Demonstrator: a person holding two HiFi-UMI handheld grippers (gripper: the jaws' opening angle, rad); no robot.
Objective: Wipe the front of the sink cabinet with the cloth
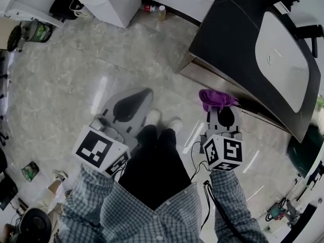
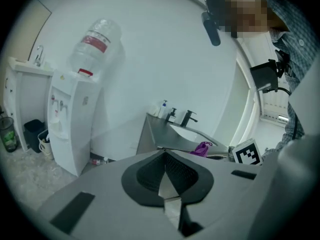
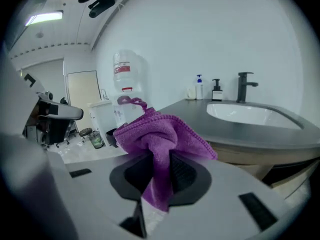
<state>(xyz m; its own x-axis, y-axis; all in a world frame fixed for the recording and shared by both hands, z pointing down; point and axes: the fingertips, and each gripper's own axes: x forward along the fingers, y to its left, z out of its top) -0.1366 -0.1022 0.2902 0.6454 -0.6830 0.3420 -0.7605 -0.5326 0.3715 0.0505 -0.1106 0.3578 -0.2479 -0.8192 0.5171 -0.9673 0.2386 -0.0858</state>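
A purple cloth (image 1: 216, 98) is bunched between the jaws of my right gripper (image 1: 224, 116), which is shut on it; in the right gripper view the cloth (image 3: 159, 139) fills the jaws and spills over them. The right gripper hovers just short of the sink cabinet front (image 1: 223, 87), under the dark countertop (image 1: 228, 34) with its white basin (image 1: 281, 59). My left gripper (image 1: 126, 108) is held lower left over the floor, jaws shut with nothing in them; the left gripper view shows the cloth (image 2: 202, 148) and cabinet side (image 2: 150, 136) far off.
A white water dispenser (image 2: 67, 124) with a bottle on top stands left of the sink. A black tap (image 3: 245, 86) and soap bottles (image 3: 200, 88) sit on the counter. My legs and white shoes (image 1: 162, 121) stand between the grippers on the marble floor.
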